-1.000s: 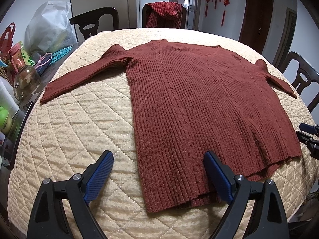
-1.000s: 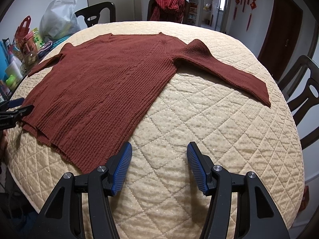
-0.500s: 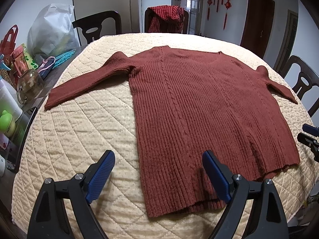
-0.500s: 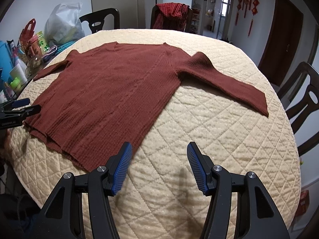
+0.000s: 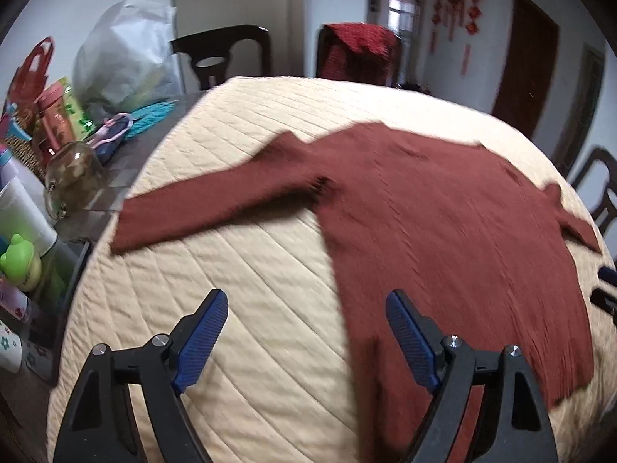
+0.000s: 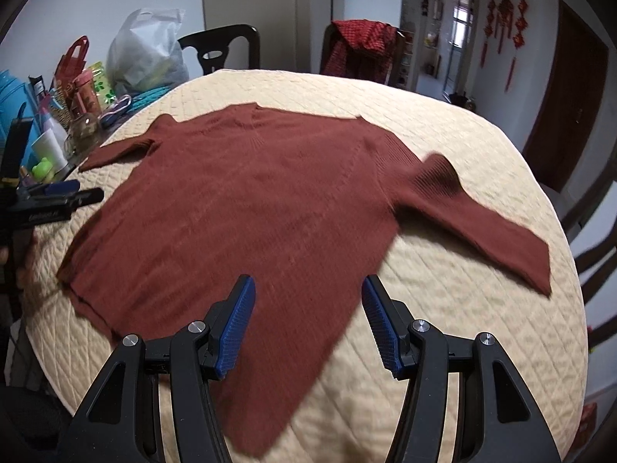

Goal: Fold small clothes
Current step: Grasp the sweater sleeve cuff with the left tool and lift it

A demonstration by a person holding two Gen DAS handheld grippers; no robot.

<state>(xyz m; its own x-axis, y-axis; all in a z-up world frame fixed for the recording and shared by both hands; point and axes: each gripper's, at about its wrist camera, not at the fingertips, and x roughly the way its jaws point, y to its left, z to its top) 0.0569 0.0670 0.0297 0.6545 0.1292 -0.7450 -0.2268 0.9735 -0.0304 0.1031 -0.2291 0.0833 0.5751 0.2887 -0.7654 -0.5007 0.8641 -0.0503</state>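
- The rust-red sweater (image 6: 246,208) lay flat on the quilted cream cover (image 6: 443,332) of the counter, filling the middle of the right wrist frame; one sleeve ran toward the right edge
- The left hand-held gripper (image 5: 304,332) stood wide, its jaws just having narrowed slightly, nothing between them; the cover lay below
- The right hand-held gripper (image 6: 308,324) stood wide and empty over the hem at lower centre
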